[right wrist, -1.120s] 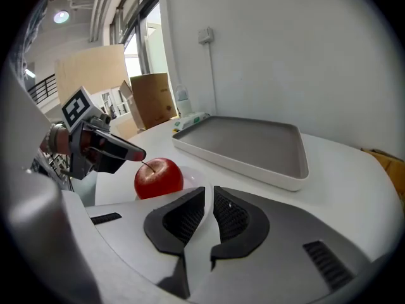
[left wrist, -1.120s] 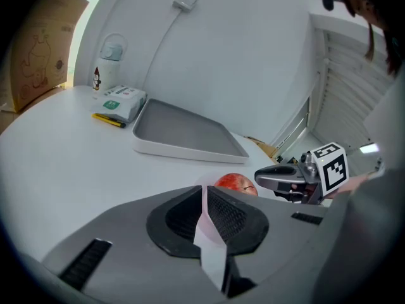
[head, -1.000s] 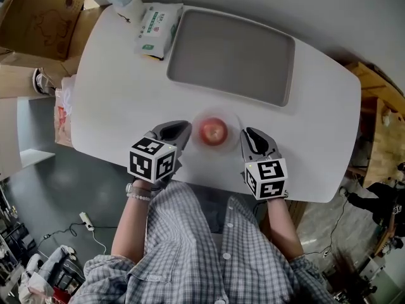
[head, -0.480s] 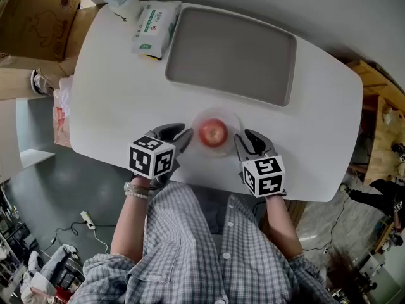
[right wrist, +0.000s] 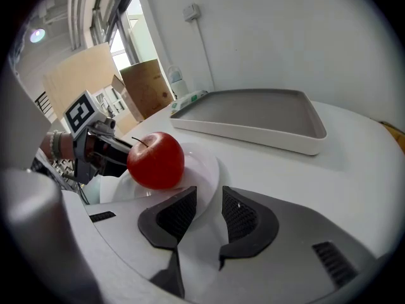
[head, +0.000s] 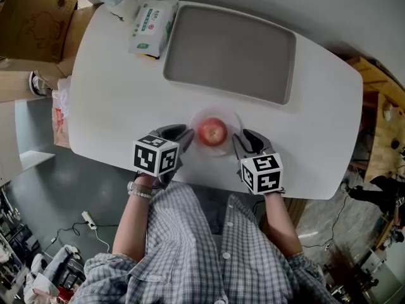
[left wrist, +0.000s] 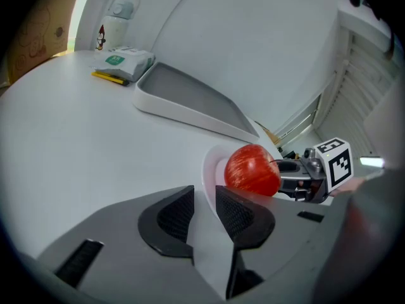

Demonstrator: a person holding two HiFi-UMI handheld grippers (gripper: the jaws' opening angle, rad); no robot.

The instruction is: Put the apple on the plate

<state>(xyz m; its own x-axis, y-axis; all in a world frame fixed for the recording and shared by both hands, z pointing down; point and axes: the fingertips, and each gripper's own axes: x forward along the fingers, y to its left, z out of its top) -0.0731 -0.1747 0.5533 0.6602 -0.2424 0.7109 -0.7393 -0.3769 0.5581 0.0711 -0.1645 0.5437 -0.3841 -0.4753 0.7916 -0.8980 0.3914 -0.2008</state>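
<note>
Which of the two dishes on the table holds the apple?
The small round white plate at the near edge; the apple sits on it. The large grey tray holds nothing.

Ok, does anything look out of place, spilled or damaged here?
Nothing stands out. The apple sits upright and whole on the plate, near the front edge of the table. The left gripper and right gripper flank the plate, jaws slightly apart and empty. The tray lies flat; nothing is spilled.

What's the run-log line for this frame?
apple: resting on plate | left hand-held gripper: jaws narrowly apart, empty, beside plate | right hand-held gripper: same, opposite side | task: apple placed
</note>
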